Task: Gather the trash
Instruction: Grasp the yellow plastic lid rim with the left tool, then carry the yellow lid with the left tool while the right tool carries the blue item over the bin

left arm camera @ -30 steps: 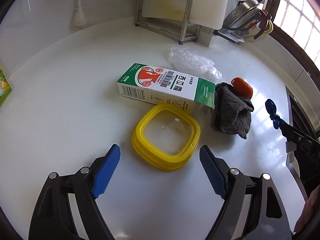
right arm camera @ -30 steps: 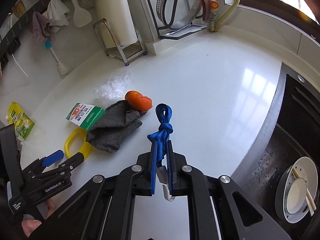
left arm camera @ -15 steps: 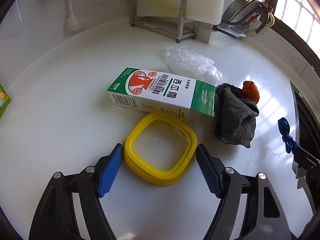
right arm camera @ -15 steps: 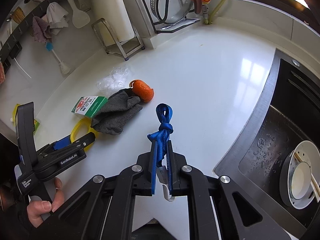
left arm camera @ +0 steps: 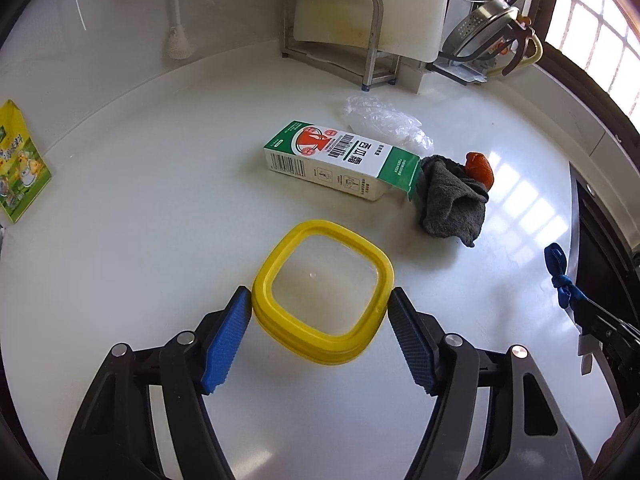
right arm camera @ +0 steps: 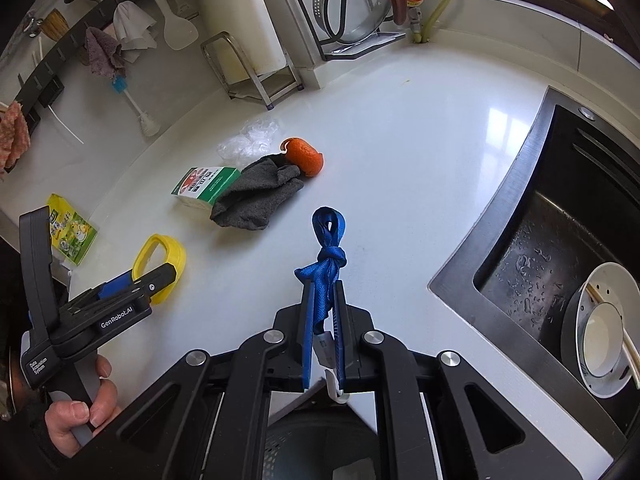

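A yellow square lid (left arm camera: 323,292) lies between the blue pads of my left gripper (left arm camera: 320,308); the pads touch its two sides. It also shows in the right wrist view (right arm camera: 162,260). Beyond it lie a green and white carton (left arm camera: 340,160), a crumpled clear plastic wrap (left arm camera: 384,124), a grey cloth (left arm camera: 452,200) and an orange peel (left arm camera: 478,166). My right gripper (right arm camera: 322,300) is shut on a knotted blue ribbon (right arm camera: 328,256), held above the counter near its front edge.
A yellow snack packet (left arm camera: 20,168) lies at the far left. A steel rack with a cutting board (left arm camera: 340,20) and a dish rack (left arm camera: 492,36) stand at the back. A black sink (right arm camera: 560,260) holding a white bowl (right arm camera: 604,332) is on the right.
My left gripper has moved forward around the yellow lid and narrowed until its pads meet the lid's sides. My right gripper has drawn back from the counter items with the ribbon.
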Action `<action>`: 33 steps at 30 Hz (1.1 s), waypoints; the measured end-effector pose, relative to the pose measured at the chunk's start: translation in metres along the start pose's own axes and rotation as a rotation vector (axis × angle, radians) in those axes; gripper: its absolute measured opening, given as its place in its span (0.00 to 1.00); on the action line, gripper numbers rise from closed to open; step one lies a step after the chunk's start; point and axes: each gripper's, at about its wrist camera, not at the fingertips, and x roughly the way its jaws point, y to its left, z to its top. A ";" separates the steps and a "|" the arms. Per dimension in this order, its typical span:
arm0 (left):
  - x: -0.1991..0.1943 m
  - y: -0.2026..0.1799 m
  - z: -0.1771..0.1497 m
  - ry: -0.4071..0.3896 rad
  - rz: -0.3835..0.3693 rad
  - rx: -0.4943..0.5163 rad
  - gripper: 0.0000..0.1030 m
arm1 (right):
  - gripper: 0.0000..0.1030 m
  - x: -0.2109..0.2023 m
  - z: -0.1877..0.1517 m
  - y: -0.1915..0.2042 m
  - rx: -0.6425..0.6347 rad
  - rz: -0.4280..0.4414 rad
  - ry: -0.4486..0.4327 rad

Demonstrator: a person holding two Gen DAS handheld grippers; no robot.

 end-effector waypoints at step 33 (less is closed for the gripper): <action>-0.139 -0.062 -0.128 -0.016 0.048 -0.049 0.66 | 0.09 -0.103 -0.106 -0.015 -0.201 0.109 0.127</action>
